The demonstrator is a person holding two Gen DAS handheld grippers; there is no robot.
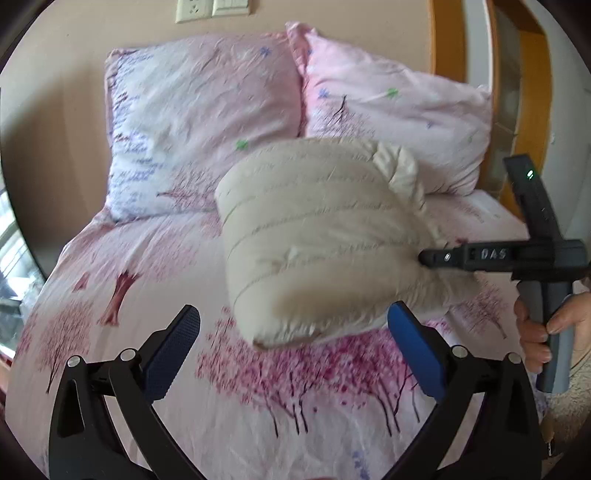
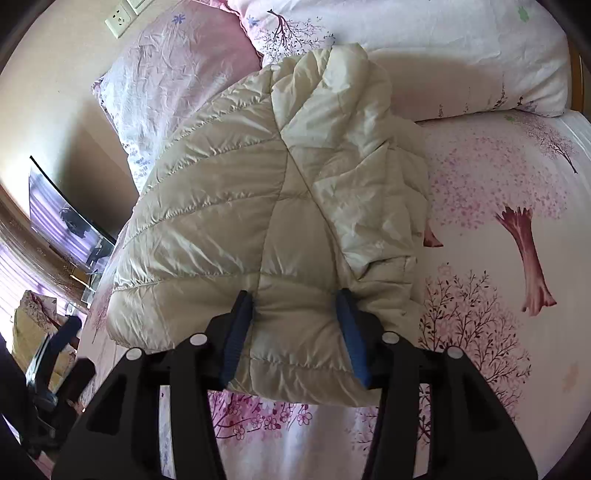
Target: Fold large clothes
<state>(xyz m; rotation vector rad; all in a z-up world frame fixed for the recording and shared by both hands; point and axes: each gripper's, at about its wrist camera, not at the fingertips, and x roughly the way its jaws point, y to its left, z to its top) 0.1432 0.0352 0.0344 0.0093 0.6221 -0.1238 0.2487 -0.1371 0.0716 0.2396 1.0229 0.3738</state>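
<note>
Centre frame in both wrist views: cream quilted puffer jacket (image 1: 314,243), folded into a thick bundle, on the bed with the white sheet printed with pink blossom trees (image 1: 147,280). In the left wrist view the bundle sits mid-frame, slightly right, its near edge down on the sheet between the fingertips. Behind it, upper frame, two pink-and-white floral pillows (image 1: 199,122) lean against the beige wall.

Left gripper (image 1: 293,325), bottom of its own view: blue-padded fingers (image 1: 415,354) spread wide, nothing between them, no contact with the jacket. Empty and fully apart.

Right gripper (image 2: 295,306), bottom centre of the right wrist view: both blue pads (image 2: 240,325) press into the jacket's near edge, fabric bunched and puckered between them. It grips the jacket, jaws about half apart around the padded thickness. From the left wrist view the same gripper (image 1: 424,258) comes in from the right edge, black body lettered "DAS", tip buried in the jacket's right side. A person's hand (image 1: 546,328) wraps its grey handle at lower right.

Right wrist view, rest of frame: jacket fills the centre, sleeve or hood folds piled upper right of the bundle. White wall socket (image 2: 120,20) at upper left. Dark screen (image 2: 66,218) at left edge, clutter below it too dim to identify.
</note>
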